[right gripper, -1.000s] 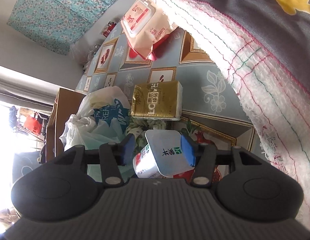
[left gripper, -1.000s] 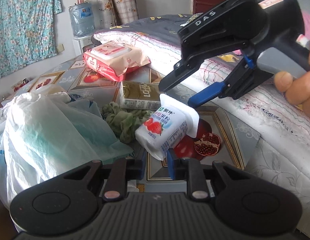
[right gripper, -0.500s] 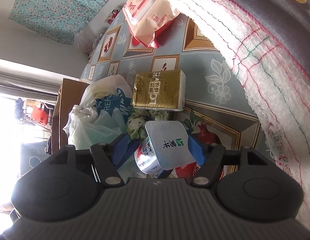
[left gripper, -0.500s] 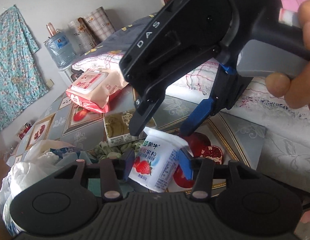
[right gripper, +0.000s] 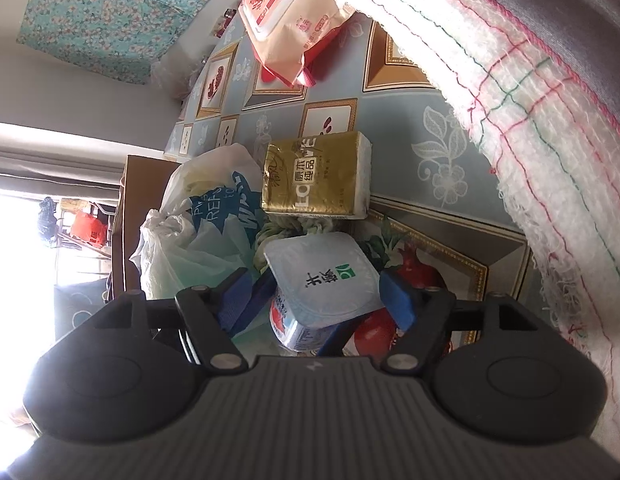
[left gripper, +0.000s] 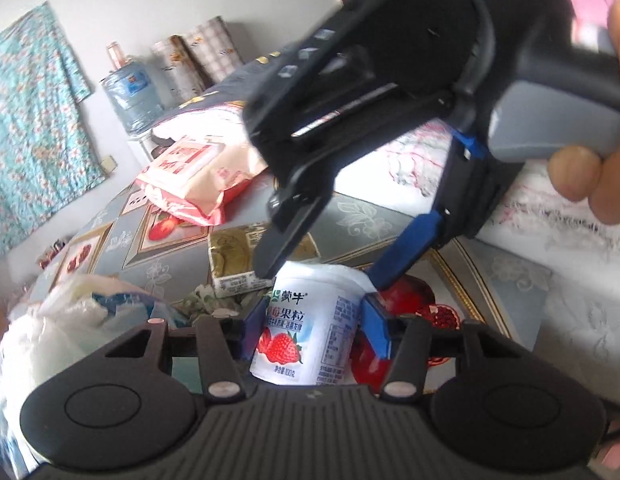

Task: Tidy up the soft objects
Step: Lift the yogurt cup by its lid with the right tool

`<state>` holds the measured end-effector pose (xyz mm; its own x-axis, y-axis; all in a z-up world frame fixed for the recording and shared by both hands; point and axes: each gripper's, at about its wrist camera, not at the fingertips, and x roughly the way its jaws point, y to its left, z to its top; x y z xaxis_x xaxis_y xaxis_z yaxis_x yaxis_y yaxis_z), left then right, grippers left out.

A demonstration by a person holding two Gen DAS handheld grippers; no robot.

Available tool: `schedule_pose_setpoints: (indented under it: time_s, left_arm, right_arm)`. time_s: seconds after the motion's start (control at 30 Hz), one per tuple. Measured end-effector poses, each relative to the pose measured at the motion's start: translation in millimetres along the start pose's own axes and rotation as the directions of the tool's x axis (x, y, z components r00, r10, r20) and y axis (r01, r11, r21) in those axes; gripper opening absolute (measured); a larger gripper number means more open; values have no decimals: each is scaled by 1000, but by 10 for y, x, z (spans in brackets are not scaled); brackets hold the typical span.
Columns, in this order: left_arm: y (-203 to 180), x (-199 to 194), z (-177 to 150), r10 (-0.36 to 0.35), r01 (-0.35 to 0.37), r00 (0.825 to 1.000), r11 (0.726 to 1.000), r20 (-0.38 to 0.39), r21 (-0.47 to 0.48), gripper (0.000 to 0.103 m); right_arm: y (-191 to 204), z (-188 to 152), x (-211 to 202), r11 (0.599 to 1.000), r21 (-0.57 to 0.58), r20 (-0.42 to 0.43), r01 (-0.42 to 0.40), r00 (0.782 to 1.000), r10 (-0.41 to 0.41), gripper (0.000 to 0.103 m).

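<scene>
Left wrist view: the left gripper (left gripper: 312,328) has the strawberry yogurt cup (left gripper: 306,330) upright between its blue pads, jaws about half open and apparently pressing its sides. The right gripper (left gripper: 324,258) hangs just above the cup's rim.

Right wrist view: the right gripper (right gripper: 314,292) straddles the cup's foil lid (right gripper: 324,278); its jaws have just been opening and stand clear of it. The tissue pack (right gripper: 316,174) lies beyond on the tabletop (right gripper: 394,124). This looks like a handover; next the right should back away.

left claw (left gripper: 310,322) around yogurt cup (left gripper: 306,324), right claw (right gripper: 322,292) opening
</scene>
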<state>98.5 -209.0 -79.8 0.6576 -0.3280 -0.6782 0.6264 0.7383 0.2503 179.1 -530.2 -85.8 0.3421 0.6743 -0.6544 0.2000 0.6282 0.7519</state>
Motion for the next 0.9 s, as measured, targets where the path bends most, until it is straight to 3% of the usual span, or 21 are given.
schedule_pose_setpoints:
  time_s: [0.17,0.47,0.67,0.77,0.9]
  left_arm:
    - [134,-96,-160,2,4,998,994,59,-110,53]
    - [199,-232,-282,1,19,994,985,113,-172,53]
    - [185,-274,-324,8,12,992,987,129,-160,53]
    - [205,-292,-313,11,8,992,988,124,-152,52]
    - [245,-265,-325,32,-16,995,987,93,-162,53]
  right_arm:
    - [16,-14,71,999,24,-15,-25,1000,25,75]
    - [60,-58,129,999,51,-26,-18,999,19,76]
    - [98,-117,175,996,59,-32,-65,997,67,76]
    - [166,-156,139,997,23,-20,-75,997,75,71]
    - [269,-216,106,998,-43,8,-53,999,54,46]
